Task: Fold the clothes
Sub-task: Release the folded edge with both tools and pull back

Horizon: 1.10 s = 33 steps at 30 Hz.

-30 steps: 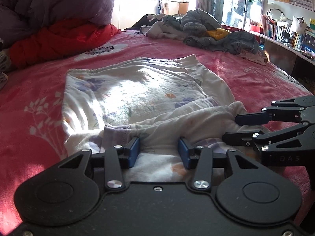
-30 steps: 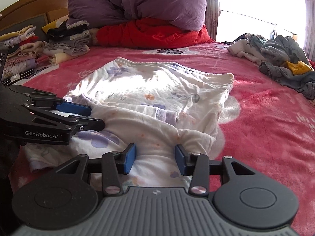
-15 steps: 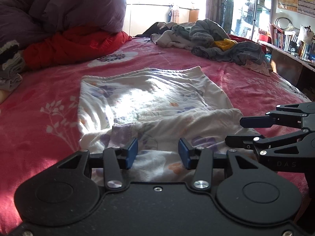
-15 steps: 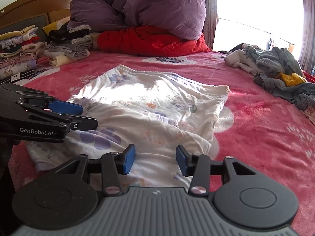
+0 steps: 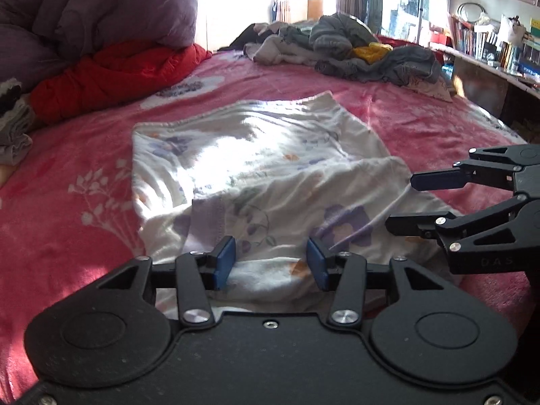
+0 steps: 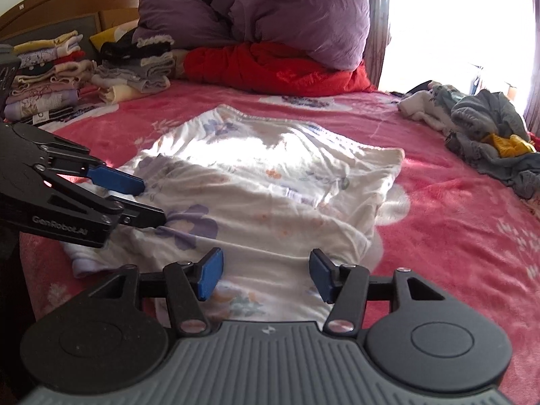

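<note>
While sunlight falls across a pink bedspread (image 5: 84, 155), a white floral garment (image 5: 256, 155) lies half-folded at its middle, pink blanket bare on both sides. The left gripper (image 5: 271, 263) hovers spread over the near hem; the right gripper (image 6: 266, 275), jaws opening, grips nothing.
</note>
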Each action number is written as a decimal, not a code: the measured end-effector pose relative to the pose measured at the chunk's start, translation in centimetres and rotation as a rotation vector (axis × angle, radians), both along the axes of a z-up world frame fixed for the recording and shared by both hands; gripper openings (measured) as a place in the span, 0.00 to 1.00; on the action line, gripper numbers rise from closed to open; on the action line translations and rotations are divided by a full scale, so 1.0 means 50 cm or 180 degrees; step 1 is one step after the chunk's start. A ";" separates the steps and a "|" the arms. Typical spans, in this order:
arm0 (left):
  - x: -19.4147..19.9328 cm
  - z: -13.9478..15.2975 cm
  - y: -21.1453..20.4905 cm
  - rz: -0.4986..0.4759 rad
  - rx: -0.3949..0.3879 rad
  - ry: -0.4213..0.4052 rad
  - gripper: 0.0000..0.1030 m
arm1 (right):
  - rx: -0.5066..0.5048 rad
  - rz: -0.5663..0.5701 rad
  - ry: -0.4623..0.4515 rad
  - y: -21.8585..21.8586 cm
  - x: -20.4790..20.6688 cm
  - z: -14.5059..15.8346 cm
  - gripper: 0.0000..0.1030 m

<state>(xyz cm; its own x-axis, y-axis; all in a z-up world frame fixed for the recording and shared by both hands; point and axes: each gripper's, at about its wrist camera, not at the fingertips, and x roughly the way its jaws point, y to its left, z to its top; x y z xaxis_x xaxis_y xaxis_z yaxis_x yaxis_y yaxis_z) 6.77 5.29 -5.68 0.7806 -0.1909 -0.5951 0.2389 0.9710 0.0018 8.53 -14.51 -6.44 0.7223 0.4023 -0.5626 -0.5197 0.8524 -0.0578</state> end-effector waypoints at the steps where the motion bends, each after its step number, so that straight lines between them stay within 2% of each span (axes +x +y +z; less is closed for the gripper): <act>1: 0.001 0.006 0.010 0.0088 -0.0009 -0.0046 0.45 | 0.0045 -0.0022 -0.0064 -0.004 0.000 0.006 0.56; 3: 0.006 0.016 0.033 0.0264 -0.0060 -0.0114 0.45 | 0.0143 -0.0036 -0.0179 -0.008 0.003 0.016 0.56; 6: 0.017 0.027 0.077 0.0454 -0.0371 -0.0173 0.43 | 0.0284 -0.0071 -0.0264 -0.007 0.017 0.025 0.56; 8: 0.022 0.031 0.085 0.0448 -0.0484 -0.0209 0.43 | 0.0317 -0.0074 -0.0256 -0.004 0.026 0.022 0.56; 11: 0.027 0.024 0.068 0.0263 -0.0485 -0.0265 0.43 | 0.0316 -0.0047 -0.0189 0.007 0.037 0.011 0.56; 15: 0.037 -0.001 0.030 0.0008 -0.0253 -0.0173 0.43 | 0.0229 0.0028 -0.0065 0.023 0.042 -0.012 0.56; 17: 0.049 -0.033 0.008 -0.0077 0.0059 -0.0042 0.44 | 0.0194 0.0033 0.0016 0.029 0.046 -0.024 0.56; 19: 0.053 -0.061 -0.015 -0.0120 0.0403 -0.0053 0.44 | 0.0204 0.0018 0.0137 0.030 0.057 -0.038 0.57; 21: 0.058 -0.067 -0.019 -0.0079 0.0439 -0.0040 0.44 | 0.0209 0.0003 0.0181 0.031 0.064 -0.048 0.59; 27: 0.053 -0.057 0.006 0.0005 0.0163 0.0026 0.44 | 0.0249 0.0011 0.0206 0.026 0.064 -0.045 0.60; 33: 0.026 -0.006 0.089 0.0342 -0.0836 0.0066 0.45 | 0.0536 0.0016 0.0068 -0.016 0.043 0.000 0.60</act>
